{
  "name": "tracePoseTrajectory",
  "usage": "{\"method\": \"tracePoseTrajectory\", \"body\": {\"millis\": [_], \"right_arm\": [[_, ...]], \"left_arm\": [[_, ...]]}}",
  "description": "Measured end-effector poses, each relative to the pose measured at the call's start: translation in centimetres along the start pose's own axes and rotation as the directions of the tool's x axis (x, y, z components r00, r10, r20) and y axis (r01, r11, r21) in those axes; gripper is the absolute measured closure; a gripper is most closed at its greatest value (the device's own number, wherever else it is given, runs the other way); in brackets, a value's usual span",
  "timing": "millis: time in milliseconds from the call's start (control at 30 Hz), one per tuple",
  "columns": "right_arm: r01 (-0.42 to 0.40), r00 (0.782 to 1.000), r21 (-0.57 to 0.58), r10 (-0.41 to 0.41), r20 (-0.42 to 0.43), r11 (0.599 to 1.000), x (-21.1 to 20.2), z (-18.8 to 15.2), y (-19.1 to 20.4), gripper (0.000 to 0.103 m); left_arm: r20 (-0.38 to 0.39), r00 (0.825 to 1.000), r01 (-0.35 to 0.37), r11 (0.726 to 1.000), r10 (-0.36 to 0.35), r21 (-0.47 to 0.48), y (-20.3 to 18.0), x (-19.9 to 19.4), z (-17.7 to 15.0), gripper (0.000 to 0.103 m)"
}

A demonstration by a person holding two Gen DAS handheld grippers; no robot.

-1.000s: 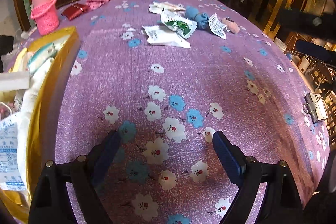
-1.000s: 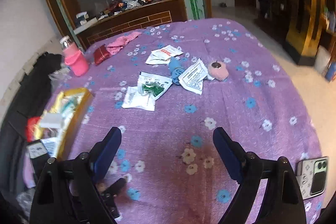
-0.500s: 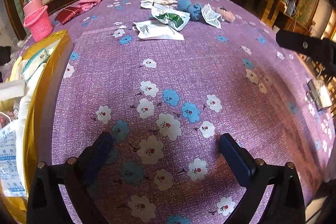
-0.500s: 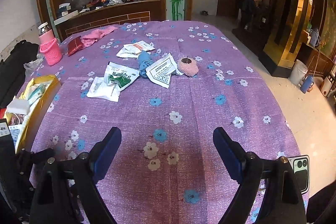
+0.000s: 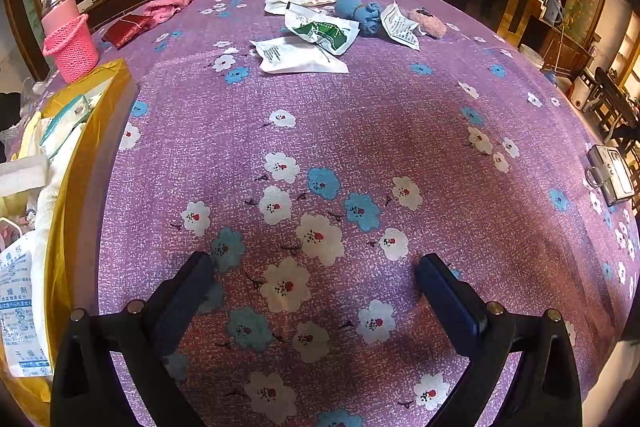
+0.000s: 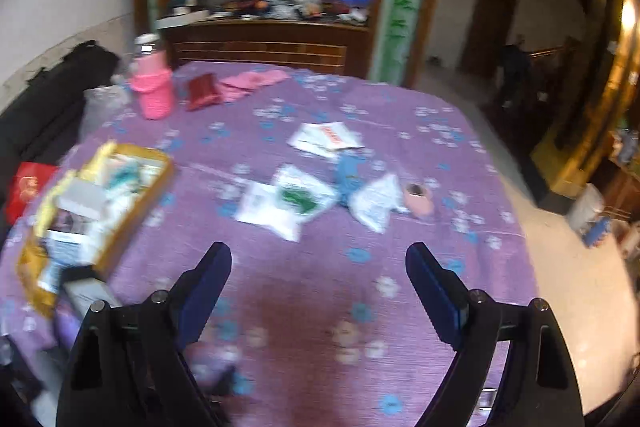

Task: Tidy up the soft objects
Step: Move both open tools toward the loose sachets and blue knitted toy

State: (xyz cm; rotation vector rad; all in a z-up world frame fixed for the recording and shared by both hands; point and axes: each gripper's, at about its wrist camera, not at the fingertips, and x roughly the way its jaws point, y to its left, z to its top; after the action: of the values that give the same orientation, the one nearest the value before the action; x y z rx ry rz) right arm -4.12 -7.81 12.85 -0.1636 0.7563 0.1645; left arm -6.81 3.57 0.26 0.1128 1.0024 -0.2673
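Dim room with dark wood panelling, a cluttered wooden counter [image 6: 256, 39] behind glass at the far end, a green bamboo-painted pillar [image 6: 394, 7] beside it. Right wrist view blurred.

Purple flowered tablecloth [image 5: 360, 131] over the whole table. Gold box [image 5: 76, 163] along the left edge, packed with white packets; blue Chinese print on the nearest packet [image 5: 18, 311], not readable. Pink basket [image 5: 74, 47] with a pink bottle inside, behind the box. Red pouch [image 5: 128, 27] touching a pink cloth [image 5: 176, 1] near the far edge.

Loose soft items clustered at the far centre: plain white packet [image 5: 298, 57], green-printed packet [image 5: 324, 33] overlapping it, blue rolled cloth [image 5: 358, 11], small-print white packet [image 5: 400, 27], pink fuzzy item [image 5: 428, 23]. Print too small to read.

Left gripper [image 5: 316, 279] spread wide over bare cloth, nothing between the jaws. Right gripper [image 6: 318, 279] also spread, empty, well short of the cluster.
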Motion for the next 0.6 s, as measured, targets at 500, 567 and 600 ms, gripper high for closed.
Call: {"method": "tracePoseTrajectory", "body": {"millis": [500,567,600], "right_arm": [[-0.061,0.98,0.375,0.127,-0.154,0.925,8.8,-4.3,-10.7,0.012],[-0.059,0.977,0.417,0.138,-0.162,0.907,10.4,-4.4,-12.0,0.012],[-0.065,0.976,0.433,0.148,-0.161,0.899,11.1,-4.2,-12.4,0.012]], "left_arm": [[0.006,0.987,0.159,0.986,-0.159,-0.047,1.8,-2.8,0.2,0.001],[0.057,0.99,0.129,0.99,-0.127,-0.052,2.5,-4.1,1.1,0.001],[0.075,0.99,0.126,0.99,-0.121,-0.059,2.8,-4.6,1.7,0.001]]}}
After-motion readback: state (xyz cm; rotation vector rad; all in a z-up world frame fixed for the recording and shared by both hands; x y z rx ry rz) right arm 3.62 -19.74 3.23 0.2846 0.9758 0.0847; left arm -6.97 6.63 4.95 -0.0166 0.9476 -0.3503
